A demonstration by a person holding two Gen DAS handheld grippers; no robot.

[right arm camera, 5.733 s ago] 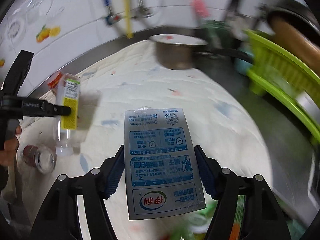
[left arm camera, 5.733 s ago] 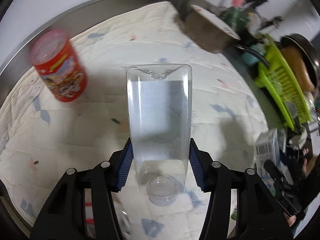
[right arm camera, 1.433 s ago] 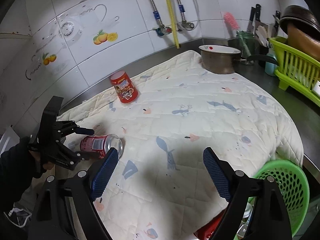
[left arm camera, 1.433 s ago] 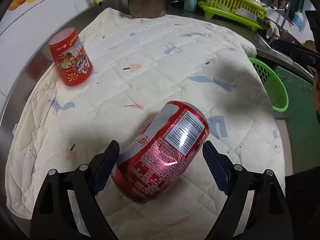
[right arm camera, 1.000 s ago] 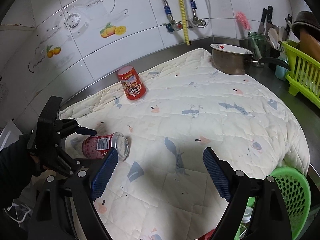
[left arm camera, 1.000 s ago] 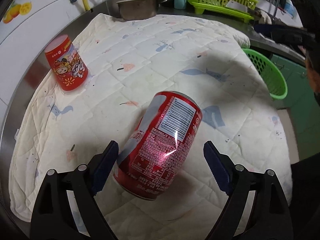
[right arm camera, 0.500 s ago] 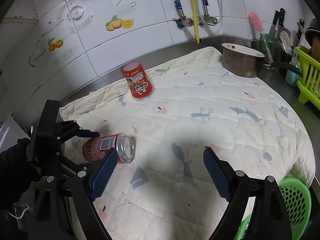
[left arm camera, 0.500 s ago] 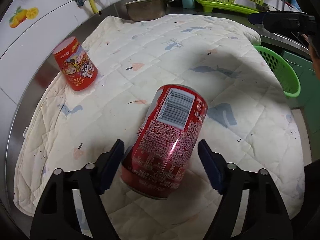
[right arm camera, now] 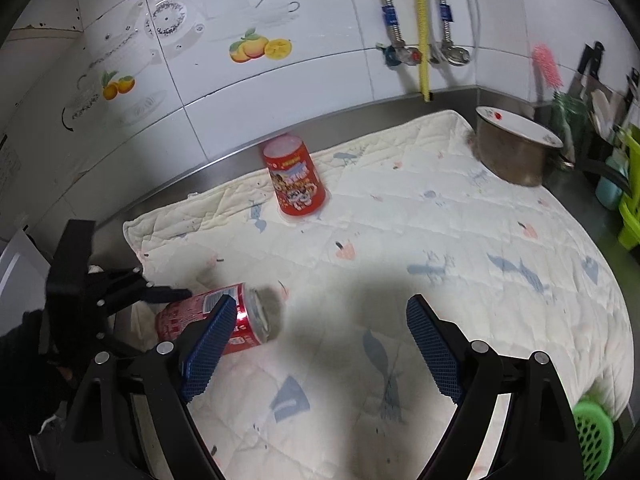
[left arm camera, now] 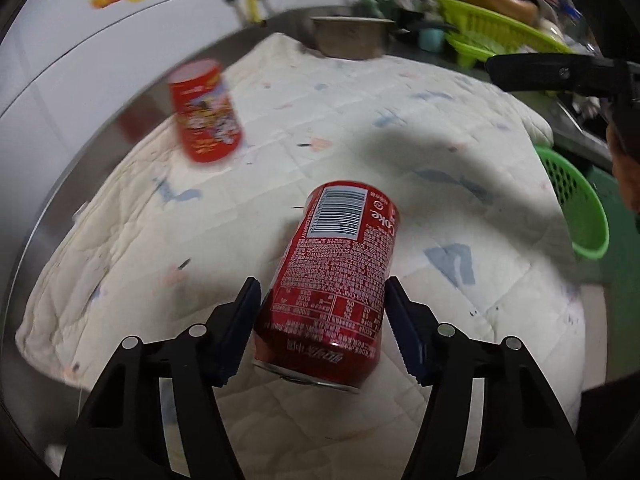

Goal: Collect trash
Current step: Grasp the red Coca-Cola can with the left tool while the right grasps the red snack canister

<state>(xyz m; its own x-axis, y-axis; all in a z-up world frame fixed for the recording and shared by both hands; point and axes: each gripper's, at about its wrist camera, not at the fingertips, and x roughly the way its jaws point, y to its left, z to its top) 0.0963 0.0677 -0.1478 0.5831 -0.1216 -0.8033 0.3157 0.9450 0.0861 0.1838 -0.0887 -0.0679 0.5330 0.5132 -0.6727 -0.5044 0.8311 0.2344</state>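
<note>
The left gripper (left arm camera: 322, 330) is closing on the red can (left arm camera: 340, 276), which is lying on its side on the quilted mat (left arm camera: 460, 168) near the mat's front left corner; a second ago its fingers (left arm camera: 239, 330) were standing well clear on both sides, and now the blue pads are sitting right against the can's flanks near its base, apparently touching, though whether they are already pressing firmly is hard to tell. The can has also swung from a slant to point nearly straight ahead between the fingers, so the grip is looking squarer than before. The can is not lifted; in the right wrist view it is resting on the mat with the left gripper around its far end. The right gripper (right arm camera: 318, 346) is hanging wide open with nothing between its fingers, and it has been drifting over the mat toward the red cup (right arm camera: 295, 179), which is standing upside down near the back wall. The green basket (left arm camera: 576, 208) is waiting off the surface's right edge. The can looks about ready to be picked up and carried to the basket, with the cup probably the right hand's next item
</note>
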